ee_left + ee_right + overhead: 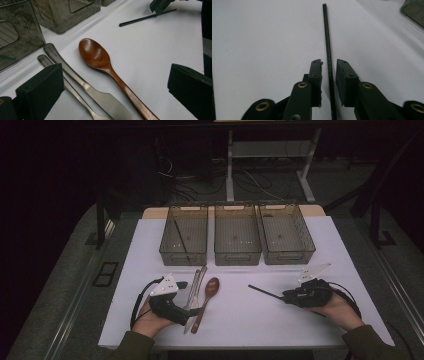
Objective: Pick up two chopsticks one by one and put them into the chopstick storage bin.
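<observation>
The black chopstick [328, 50] is lying on the white tabletop [250, 320] at the right, passing between the right gripper [329, 62] fingers, which are standing slightly apart, not yet pressing it. The left gripper [181, 285] fingers are spread wide near the wooden spoon [100, 60].

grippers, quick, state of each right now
left gripper: open, holding nothing.
right gripper: open, fingers either side of the black chopstick, not yet pressing it.
</observation>
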`<move>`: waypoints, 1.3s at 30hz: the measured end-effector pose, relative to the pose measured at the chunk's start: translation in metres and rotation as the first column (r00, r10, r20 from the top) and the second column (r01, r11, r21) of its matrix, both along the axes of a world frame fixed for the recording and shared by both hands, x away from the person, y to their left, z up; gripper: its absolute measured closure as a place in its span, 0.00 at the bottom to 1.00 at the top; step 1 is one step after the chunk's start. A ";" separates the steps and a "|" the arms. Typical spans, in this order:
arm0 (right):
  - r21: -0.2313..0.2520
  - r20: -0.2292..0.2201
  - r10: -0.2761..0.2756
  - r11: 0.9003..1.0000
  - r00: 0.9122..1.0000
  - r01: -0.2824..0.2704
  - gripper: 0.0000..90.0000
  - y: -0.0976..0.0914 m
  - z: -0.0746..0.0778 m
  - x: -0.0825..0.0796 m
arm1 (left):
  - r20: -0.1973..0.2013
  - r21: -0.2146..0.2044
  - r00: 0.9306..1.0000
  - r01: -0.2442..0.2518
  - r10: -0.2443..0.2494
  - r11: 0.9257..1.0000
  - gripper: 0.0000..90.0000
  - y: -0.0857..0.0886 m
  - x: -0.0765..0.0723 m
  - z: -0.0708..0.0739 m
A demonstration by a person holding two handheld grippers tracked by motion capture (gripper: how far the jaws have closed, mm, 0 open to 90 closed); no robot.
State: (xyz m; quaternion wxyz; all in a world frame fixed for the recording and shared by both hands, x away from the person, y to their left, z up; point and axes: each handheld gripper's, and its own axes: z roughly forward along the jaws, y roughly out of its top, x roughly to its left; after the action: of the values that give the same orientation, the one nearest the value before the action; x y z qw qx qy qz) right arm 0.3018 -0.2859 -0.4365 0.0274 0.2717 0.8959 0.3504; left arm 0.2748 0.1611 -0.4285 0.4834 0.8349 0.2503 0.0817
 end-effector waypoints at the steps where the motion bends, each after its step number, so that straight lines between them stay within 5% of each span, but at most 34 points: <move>1: -0.007 -0.004 0.007 1.000 1.000 -0.007 0.85 0.001 -0.001 0.000 | 0.000 0.000 1.000 0.000 0.000 1.000 0.00 0.000 0.000 0.000; 20: -0.051 0.015 0.015 0.999 1.000 -0.014 0.94 0.004 -0.007 0.002 | 0.002 0.001 1.000 0.001 -0.001 1.000 0.00 -0.001 -0.001 0.000; 29: -0.013 -0.019 0.010 1.000 1.000 -0.010 0.94 0.001 -0.005 0.005 | 0.003 0.001 1.000 0.000 0.000 1.000 0.00 0.000 0.000 0.000; 39: 0.032 0.001 -0.010 0.999 1.000 0.010 0.94 -0.004 0.008 0.005 | 0.003 0.004 1.000 -0.001 0.001 1.000 0.00 0.000 0.000 0.000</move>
State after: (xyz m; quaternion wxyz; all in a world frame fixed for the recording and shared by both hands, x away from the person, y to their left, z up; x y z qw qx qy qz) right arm 0.3073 -0.2896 -0.4286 0.0255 0.2765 0.8887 0.3649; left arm 0.2744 0.1606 -0.4286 0.4820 0.8357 0.2497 0.0836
